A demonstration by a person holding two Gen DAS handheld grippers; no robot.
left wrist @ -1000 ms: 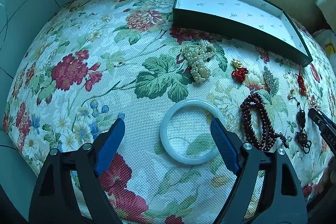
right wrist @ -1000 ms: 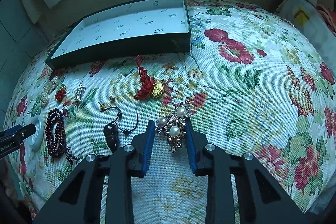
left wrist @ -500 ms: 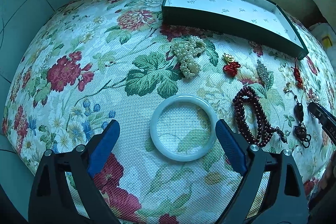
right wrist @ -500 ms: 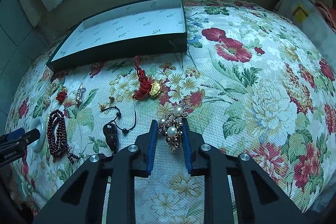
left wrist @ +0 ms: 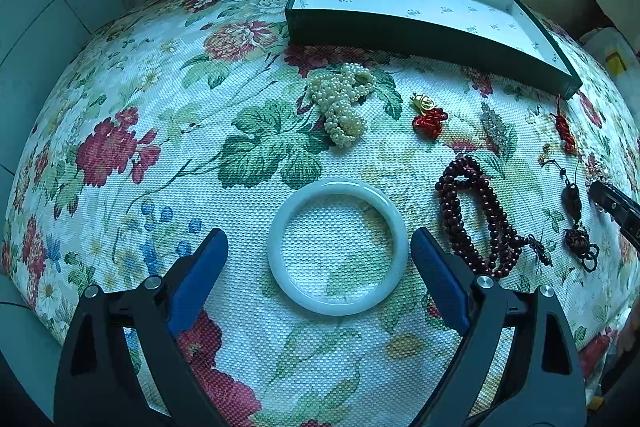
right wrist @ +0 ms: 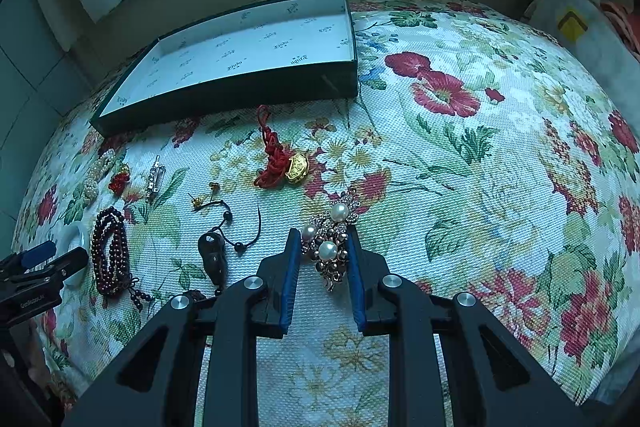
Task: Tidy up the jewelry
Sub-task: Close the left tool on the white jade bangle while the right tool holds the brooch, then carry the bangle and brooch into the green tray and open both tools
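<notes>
left gripper (left wrist: 316,241): jaws wide apart, straddling pale bangle (left wrist: 338,246) flat on floral cloth (left wrist: 120,99), pads not touching it | red bead strand (left wrist: 476,215) just right of bangle | right gripper (right wrist: 323,247): jaws narrowed around pearl brooch (right wrist: 330,243), contact unclear | green box (right wrist: 224,89) open at far edge, nothing inside

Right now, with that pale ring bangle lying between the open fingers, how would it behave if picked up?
The bangle looks like one rigid, glossy hoop, so it probably keeps its shape but may slip against the left hand-held gripper. It resembles stone or glass, so likely breakable if dropped. On edge, it could roll.
</notes>
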